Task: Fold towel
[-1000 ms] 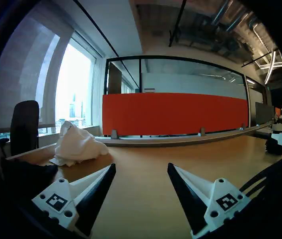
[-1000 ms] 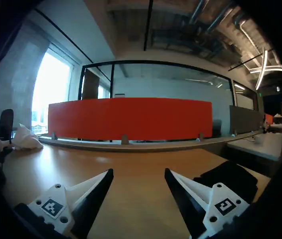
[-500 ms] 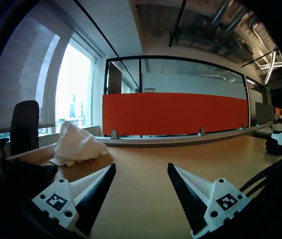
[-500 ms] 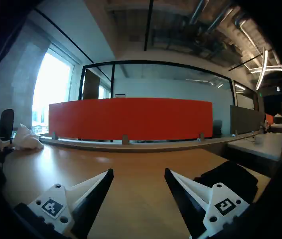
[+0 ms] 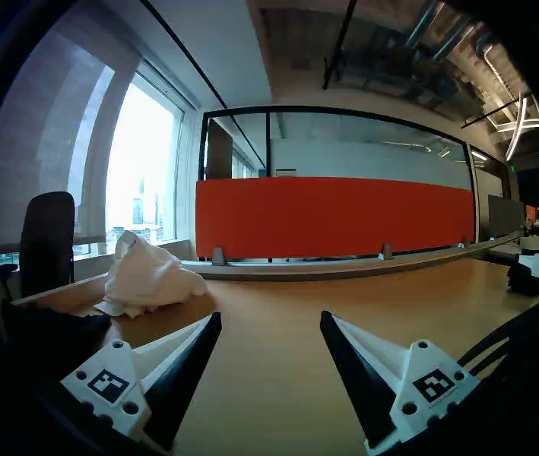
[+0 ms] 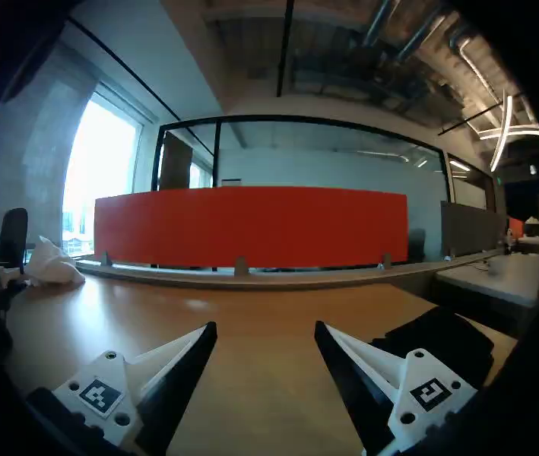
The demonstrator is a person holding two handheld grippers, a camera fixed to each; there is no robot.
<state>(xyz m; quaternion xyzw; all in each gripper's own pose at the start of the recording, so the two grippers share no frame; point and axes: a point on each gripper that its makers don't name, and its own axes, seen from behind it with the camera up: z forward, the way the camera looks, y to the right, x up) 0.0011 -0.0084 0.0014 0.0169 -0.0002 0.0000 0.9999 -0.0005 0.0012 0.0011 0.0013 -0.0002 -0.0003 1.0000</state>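
A: The left gripper [image 5: 269,313] is pointing low across the light-brown wooden tabletop [image 5: 284,292]. Its two white-and-black fingers are standing wide apart and gripping nothing.

B: And the crumpled white cloth towel [image 5: 147,277] is sitting in a heap on the tabletop. It's lying ahead and off to that gripper's left, well apart from the fingers and near the black office chair [image 5: 47,239].

A: Over in the right gripper view, the right gripper [image 6: 264,324] is also gaping open, empty, with bare wood between its fingers.

B: The towel [image 6: 50,266] is showing up there far off at the left edge, small below the bright window [image 6: 90,182].

A: A long orange-red divider panel [image 6: 250,226] is running along the tabletop's far edge.

B: Something flat and black [image 6: 440,338] is lying just beyond the right finger. It's possibly a dark cloth or pad, though I can't tell which.
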